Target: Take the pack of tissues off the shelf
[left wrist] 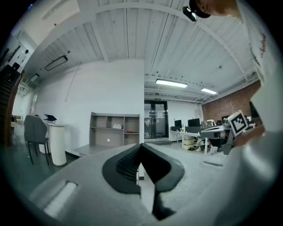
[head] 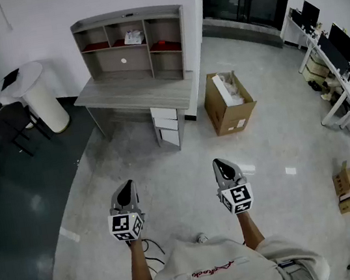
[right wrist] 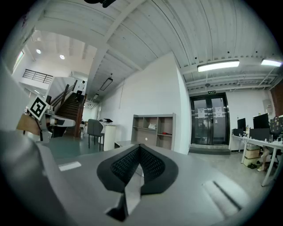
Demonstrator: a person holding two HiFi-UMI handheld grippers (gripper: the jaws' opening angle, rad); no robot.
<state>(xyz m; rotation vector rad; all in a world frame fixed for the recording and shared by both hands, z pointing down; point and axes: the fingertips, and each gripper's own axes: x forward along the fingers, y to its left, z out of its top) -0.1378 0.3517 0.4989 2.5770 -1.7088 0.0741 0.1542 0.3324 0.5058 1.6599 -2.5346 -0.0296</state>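
On open floor, well short of the desk: both grippers closed, nothing held.
Left gripper (head: 126, 191) and right gripper (head: 224, 166): jaws pressed together, empty, both aimed toward the desk (head: 135, 93). Pack of tissues (head: 134, 38) lies in the upper middle compartment of the shelf (head: 126, 17) standing on that desk, well apart from both grippers. Judged progress: nothing done yet; approach, opening, grasp and lift-out all remain. Count: two grippers, one tissue pack, one shelf, one desk, one open cardboard box (head: 227, 118) just beside the desk.
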